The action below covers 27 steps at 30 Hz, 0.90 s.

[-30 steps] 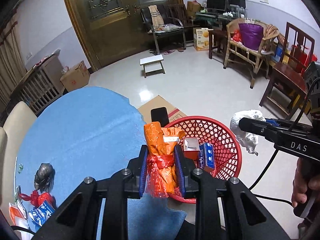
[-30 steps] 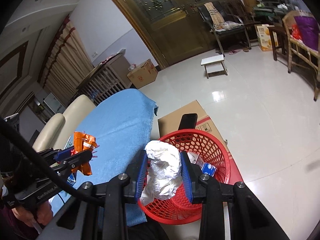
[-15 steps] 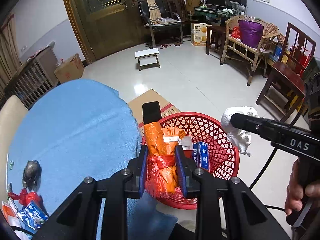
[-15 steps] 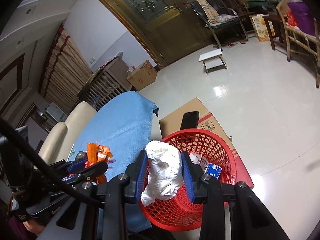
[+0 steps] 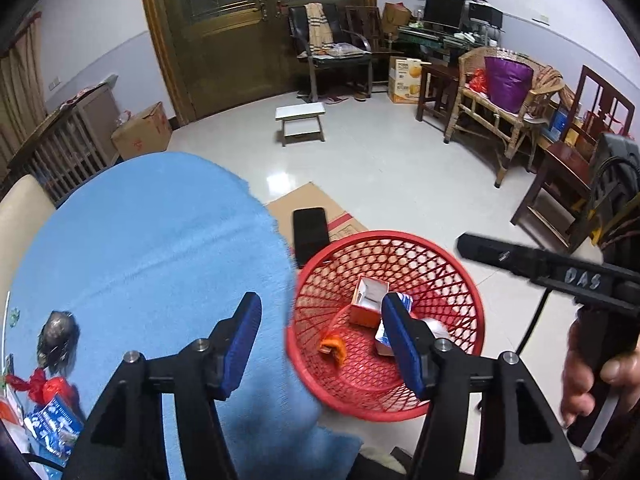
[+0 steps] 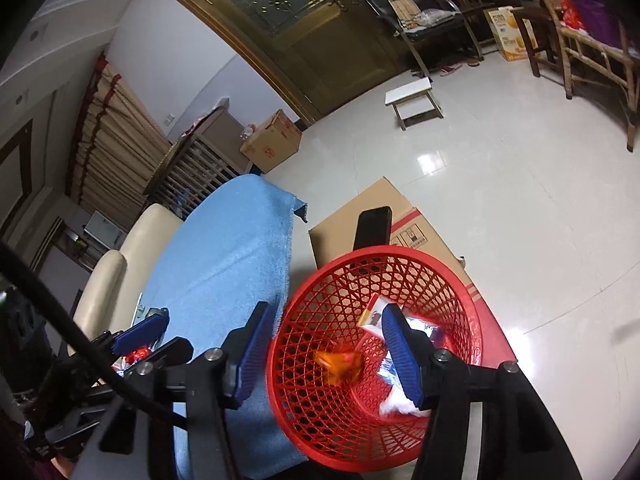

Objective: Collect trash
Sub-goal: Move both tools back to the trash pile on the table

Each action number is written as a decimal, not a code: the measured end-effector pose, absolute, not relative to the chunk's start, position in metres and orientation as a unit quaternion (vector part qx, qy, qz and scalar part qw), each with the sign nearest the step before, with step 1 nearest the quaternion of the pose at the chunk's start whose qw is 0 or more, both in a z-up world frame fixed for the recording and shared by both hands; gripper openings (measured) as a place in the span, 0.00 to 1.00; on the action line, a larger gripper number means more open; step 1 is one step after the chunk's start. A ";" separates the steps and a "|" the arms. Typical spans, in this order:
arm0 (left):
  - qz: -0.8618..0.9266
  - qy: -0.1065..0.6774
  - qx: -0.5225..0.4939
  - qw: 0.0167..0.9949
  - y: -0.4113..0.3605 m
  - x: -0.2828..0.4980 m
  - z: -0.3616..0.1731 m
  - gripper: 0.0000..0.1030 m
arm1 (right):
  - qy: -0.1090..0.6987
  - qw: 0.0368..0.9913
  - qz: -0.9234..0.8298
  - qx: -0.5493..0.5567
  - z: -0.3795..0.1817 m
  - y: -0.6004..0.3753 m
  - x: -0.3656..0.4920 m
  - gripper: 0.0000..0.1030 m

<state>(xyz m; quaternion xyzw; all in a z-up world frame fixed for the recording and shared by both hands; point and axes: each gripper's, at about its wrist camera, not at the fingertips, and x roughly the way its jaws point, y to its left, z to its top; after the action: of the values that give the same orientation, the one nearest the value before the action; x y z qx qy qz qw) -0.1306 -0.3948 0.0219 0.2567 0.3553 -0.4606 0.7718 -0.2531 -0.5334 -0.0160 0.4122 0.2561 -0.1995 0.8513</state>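
A red mesh basket (image 5: pixel 460 276) (image 6: pixel 320 300) stands on the floor beside the blue-clothed table (image 5: pixel 152 240) (image 6: pixel 232 248). The orange wrapper (image 5: pixel 334 348) (image 6: pixel 340 364) and the white paper wad (image 6: pixel 400 404) lie inside it with an orange box (image 5: pixel 368 300) and a blue carton. My left gripper (image 5: pixel 320 340) is open and empty over the basket's near-left rim. My right gripper (image 6: pixel 324 350) is open and empty above the basket. More trash (image 5: pixel 52 396) lies at the table's left edge.
A flat cardboard box (image 5: pixel 312 204) (image 6: pixel 372 208) with a black phone (image 5: pixel 310 232) lies behind the basket. A dark lump (image 5: pixel 58 336) sits on the cloth. A cream chair (image 6: pixel 120 248) stands left of the table. A white stool (image 5: pixel 300 120), chairs and boxes stand farther off.
Both grippers opened. The orange wrapper dropped from the left one and the white paper wad from the right one into the red basket.
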 end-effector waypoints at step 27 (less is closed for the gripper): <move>-0.093 0.411 0.081 0.903 0.006 -0.034 0.003 0.74 | 0.372 0.885 0.090 0.264 0.047 -0.312 -0.028 0.60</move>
<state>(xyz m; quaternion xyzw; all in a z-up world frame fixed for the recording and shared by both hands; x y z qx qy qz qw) -0.0343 0.0064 0.0030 0.0814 0.4112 -0.0932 0.9031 -0.0284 -0.3122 0.0469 0.2636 0.3721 0.0899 0.8854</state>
